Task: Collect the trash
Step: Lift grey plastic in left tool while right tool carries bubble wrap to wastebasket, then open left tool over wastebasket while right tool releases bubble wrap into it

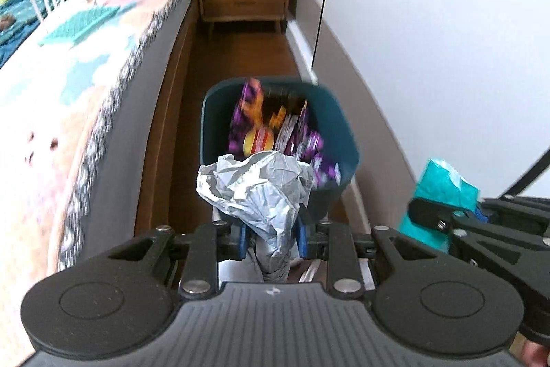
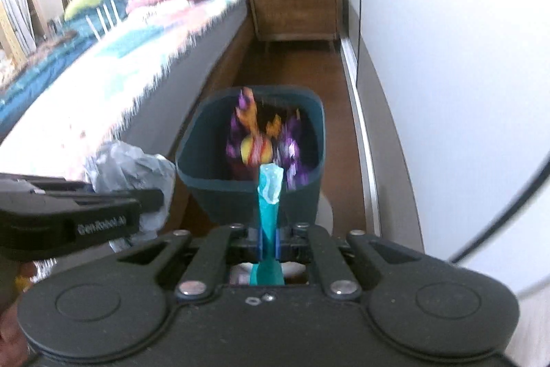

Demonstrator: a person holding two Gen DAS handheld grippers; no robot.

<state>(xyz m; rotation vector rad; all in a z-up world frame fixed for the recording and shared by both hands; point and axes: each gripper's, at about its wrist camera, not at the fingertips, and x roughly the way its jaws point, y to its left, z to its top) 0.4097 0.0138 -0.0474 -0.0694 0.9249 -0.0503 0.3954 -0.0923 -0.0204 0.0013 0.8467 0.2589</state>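
Crumpled paper [image 1: 256, 191] is pinched in the left gripper [image 1: 271, 238], a teal wrapper [image 2: 270, 195] in the right gripper [image 2: 270, 245]; both are carried near the bin [image 1: 343, 122] on the floor by the bed [image 1: 86, 64]. Release over its rim seems called for next

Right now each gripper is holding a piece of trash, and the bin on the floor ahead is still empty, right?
Not quite. The left gripper holds crumpled paper and the right gripper a teal wrapper, but the bin already holds colourful wrappers, as both wrist views show.
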